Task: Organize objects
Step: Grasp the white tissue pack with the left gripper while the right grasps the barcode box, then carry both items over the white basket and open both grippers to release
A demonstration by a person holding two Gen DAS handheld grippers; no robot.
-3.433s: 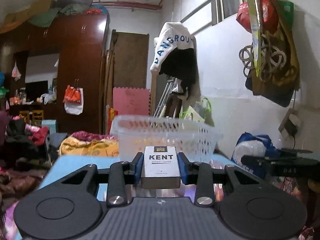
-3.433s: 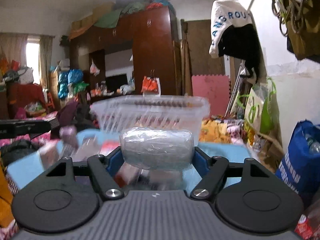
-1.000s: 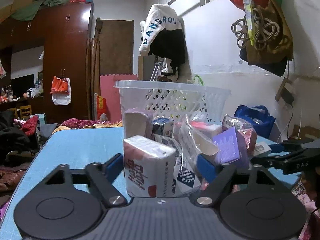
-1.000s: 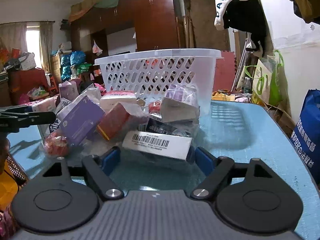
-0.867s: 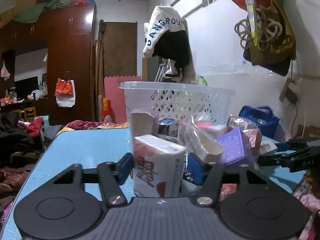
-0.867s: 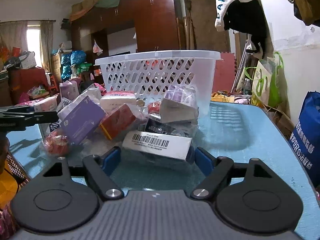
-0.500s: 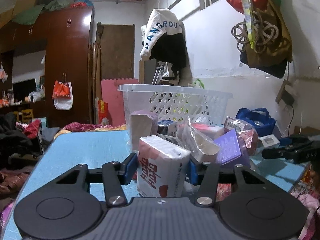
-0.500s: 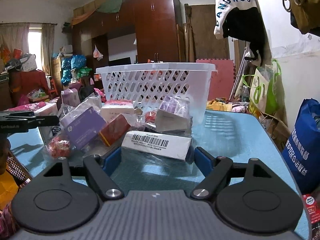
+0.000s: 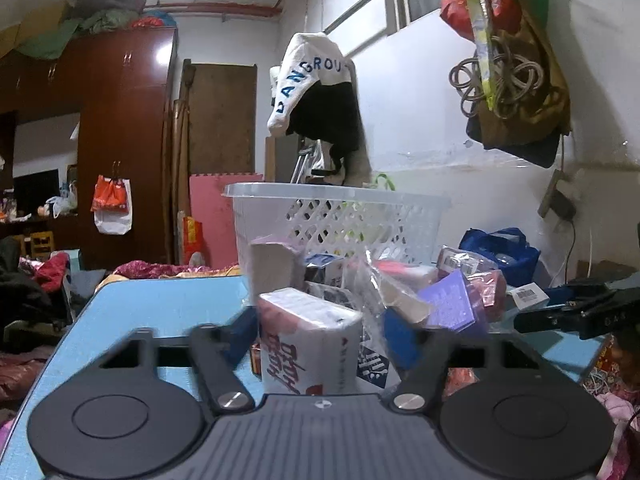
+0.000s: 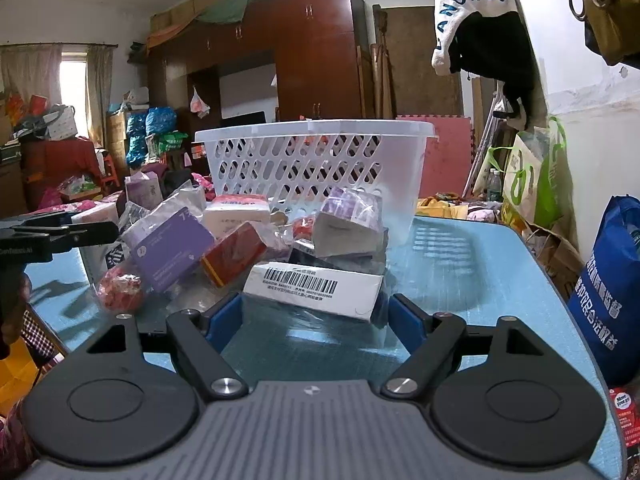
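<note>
The left tool (image 9: 320,330) is sitting with its jaws apart around a white tissue pack (image 9: 310,344) on the blue surface (image 9: 160,300). The right tool (image 10: 314,316) is gaping wide before a barcoded white box (image 10: 314,288). The white basket (image 10: 316,160) is standing just beyond the pile.

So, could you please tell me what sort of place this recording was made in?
Most likely a cluttered room in someone's home, used for living and storage. A tall wooden wardrobe has bundles piled on top, clothes hang from a rail, and a blue table holds a white laundry basket.
</note>
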